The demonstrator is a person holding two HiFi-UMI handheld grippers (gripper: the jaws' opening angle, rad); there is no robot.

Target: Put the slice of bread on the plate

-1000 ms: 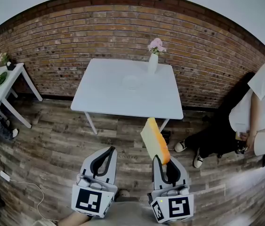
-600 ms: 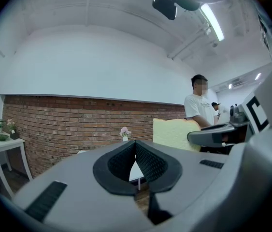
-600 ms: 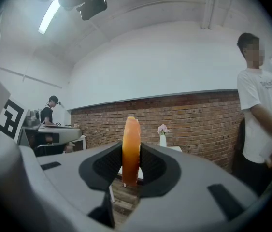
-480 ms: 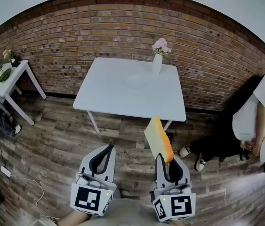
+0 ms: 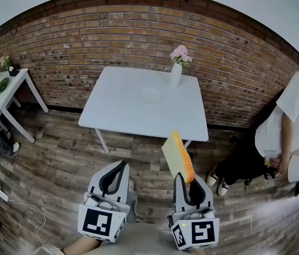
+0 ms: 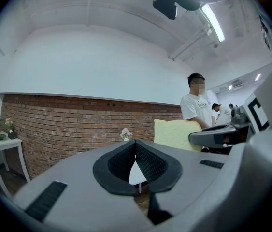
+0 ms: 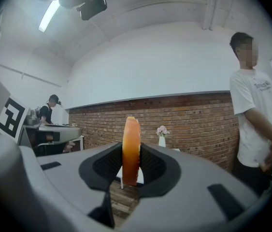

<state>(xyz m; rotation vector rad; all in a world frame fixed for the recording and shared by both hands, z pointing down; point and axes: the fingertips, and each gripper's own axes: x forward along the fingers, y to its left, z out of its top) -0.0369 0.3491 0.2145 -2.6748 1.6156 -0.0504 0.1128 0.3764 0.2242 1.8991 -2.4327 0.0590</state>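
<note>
The right gripper (image 5: pixel 185 180) is clamped on the bread (image 5: pixel 178 157). In the right gripper view its pads press the two flat faces and the slice (image 7: pixel 131 150) stands upright on edge, its orange crust facing the camera and its top rising above the jaw tips. The left gripper (image 5: pixel 121 167) is beside it, apart from it, with its jaws closed tip to tip and nothing between them (image 6: pixel 136 145). In the left gripper view the pale face of the bread (image 6: pixel 175 133) shows just to the right.

Both grippers point level toward the table (image 5: pixel 117 113) and hang over the wood floor (image 5: pixel 59 163), short of the table's near edge. In the head view the top of the bread overlaps that edge close to the right corner.

The plate (image 5: pixel 150 95) sits near the middle of the table, toward the far side, well apart from the bread. A vase (image 5: pixel 176 74) of pink flowers stands at the far right edge, near the plate but not touching it. The near half of the tabletop is bare.

Behind the table runs a brick wall (image 5: pixel 112 41). A side table (image 5: pixel 5 99) stands off to the left, and a person (image 5: pixel 292 121) stands to the right, clear of the table's right edge. Open floor lies between the grippers and the table.
</note>
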